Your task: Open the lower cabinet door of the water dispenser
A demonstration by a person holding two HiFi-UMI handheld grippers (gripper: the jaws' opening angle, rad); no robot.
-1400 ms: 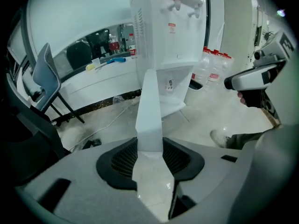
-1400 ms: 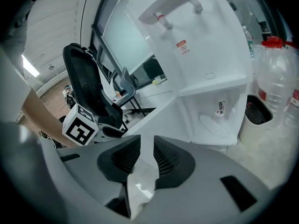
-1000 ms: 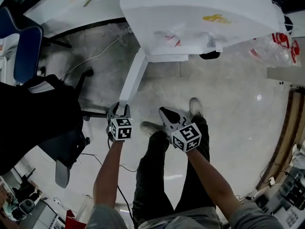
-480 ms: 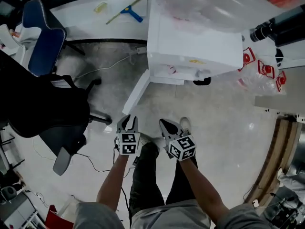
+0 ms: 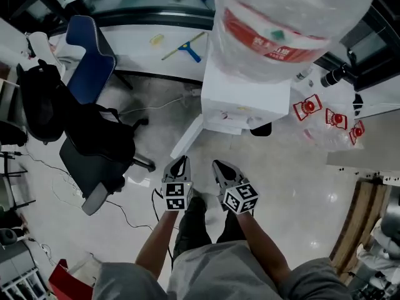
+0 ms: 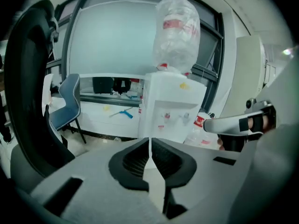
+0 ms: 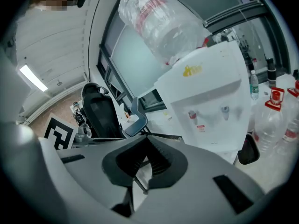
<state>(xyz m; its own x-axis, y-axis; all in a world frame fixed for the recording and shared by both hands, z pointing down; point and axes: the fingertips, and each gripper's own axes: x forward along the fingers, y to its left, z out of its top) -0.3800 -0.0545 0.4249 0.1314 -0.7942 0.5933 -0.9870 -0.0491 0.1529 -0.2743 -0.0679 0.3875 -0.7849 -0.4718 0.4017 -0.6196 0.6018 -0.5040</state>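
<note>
The white water dispenser (image 5: 242, 102) stands ahead with a big clear bottle (image 5: 284, 17) on top. Its lower cabinet door (image 5: 187, 137) hangs swung out to the left, edge toward me. Both grippers hover side by side in front of it, touching nothing. My left gripper (image 5: 180, 162) has just been closing and now stands shut with nothing between its pads (image 6: 140, 157). My right gripper (image 5: 220, 165) is shut and empty too. The left gripper view shows the dispenser (image 6: 170, 106) over the left gripper (image 6: 149, 141). The right gripper view shows the dispenser (image 7: 210, 101) beyond the right gripper (image 7: 146, 139).
A black office chair (image 5: 94, 144) and a blue chair (image 5: 90, 55) stand at the left. Empty bottles with red caps (image 5: 331, 125) lie right of the dispenser. A white counter (image 5: 144, 36) with a blue squeegee (image 5: 186, 46) runs behind. Cables (image 5: 134, 217) trail on the floor.
Both grippers have risen from near the floor and drawn back from the open door. The left jaws have closed. The head view has lifted, bringing the bottle into sight.
</note>
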